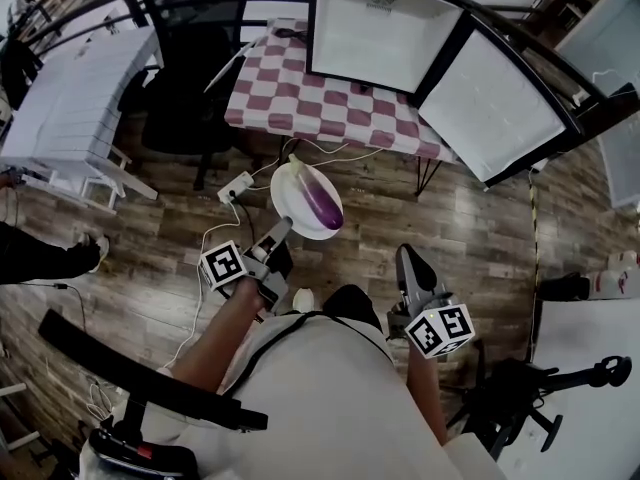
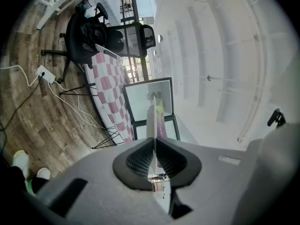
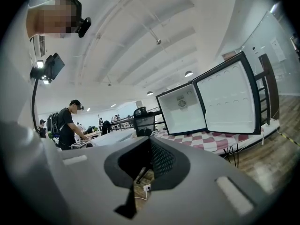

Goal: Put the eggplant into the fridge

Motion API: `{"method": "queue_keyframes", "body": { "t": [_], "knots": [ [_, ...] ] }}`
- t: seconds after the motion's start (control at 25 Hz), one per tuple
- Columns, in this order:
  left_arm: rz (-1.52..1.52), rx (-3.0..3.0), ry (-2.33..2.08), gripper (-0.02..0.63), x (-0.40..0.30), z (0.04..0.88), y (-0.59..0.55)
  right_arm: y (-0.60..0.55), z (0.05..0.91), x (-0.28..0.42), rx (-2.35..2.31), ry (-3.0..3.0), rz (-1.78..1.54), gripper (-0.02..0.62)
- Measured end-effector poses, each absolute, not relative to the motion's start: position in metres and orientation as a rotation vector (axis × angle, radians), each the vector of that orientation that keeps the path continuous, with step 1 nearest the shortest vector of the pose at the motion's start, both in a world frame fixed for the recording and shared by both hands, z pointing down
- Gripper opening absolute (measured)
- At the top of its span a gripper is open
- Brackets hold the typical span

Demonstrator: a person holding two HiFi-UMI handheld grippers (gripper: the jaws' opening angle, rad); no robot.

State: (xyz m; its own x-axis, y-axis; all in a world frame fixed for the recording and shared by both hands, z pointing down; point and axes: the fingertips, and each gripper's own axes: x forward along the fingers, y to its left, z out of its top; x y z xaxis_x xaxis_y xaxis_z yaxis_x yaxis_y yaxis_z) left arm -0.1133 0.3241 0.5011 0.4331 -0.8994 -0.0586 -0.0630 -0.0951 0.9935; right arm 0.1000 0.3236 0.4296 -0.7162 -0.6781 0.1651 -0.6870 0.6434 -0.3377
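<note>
Glossy eggplant (image 1: pixel 323 200), smooth plate (image 1: pixel 289 196), wood floor (image 1: pixel 480 243)

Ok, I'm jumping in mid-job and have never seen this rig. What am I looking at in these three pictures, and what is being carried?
There is no robot arm here. A person holds a two-jaw claw in each hand. The wide picture comes from a camera on the person's head, looking steeply down. The other two come from cameras riding on the claws, each looking along its own jaws.

The left claw is shut on the rim of a white plate, and the purple eggplant lies on that plate. In the left gripper view the plate shows edge-on between the jaws.

The right claw carries nothing, and its jaws look closed.

Ahead, on a table with a checked cloth, stands the small fridge with its door swung wide open.
</note>
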Motion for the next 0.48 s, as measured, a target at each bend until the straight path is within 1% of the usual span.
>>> {"method": "queue_keyframes", "body": {
  "t": [0.48],
  "knots": [
    [-0.891,1.502,-0.9,0.026,-0.114,0.506,0.315,0.312,0.438,0.096,1.145,-2.828,0.609,0.006]
  ]
}}
